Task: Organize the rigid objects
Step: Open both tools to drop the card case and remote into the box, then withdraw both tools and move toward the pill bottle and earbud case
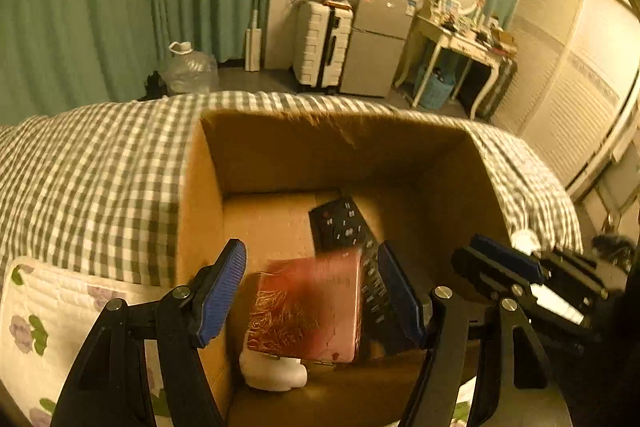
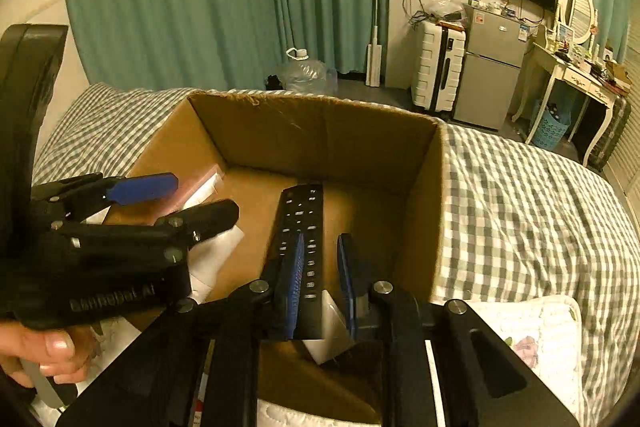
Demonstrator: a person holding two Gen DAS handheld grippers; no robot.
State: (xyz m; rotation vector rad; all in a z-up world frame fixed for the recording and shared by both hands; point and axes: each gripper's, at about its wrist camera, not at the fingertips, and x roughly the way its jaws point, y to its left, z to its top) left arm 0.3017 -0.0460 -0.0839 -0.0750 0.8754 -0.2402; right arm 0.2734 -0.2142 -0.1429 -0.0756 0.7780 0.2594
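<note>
An open cardboard box (image 1: 200, 195) (image 2: 420, 211) sits on a checked bed. Inside lie a black remote control (image 1: 340, 223) (image 2: 300, 223), a pink box with gold pattern (image 1: 308, 307) and a white object (image 1: 276, 373) under it. My left gripper (image 1: 312, 295) is open above the box, its blue pads either side of the pink box without touching it. My right gripper (image 2: 320, 283) hangs over the box with its pads (image 2: 294, 279) either side of the remote's near end; a gap shows at the right pad. The right gripper also shows in the left wrist view (image 1: 512, 259).
The bed's green-checked cover (image 1: 100, 163) (image 2: 520, 207) surrounds the box. A white floral quilted pad (image 1: 28, 311) (image 2: 540, 339) lies at the near edge. Beyond the bed stand a water jug (image 1: 188, 69), white suitcase (image 1: 320, 47), small fridge (image 1: 376, 43) and dressing table (image 1: 464, 39).
</note>
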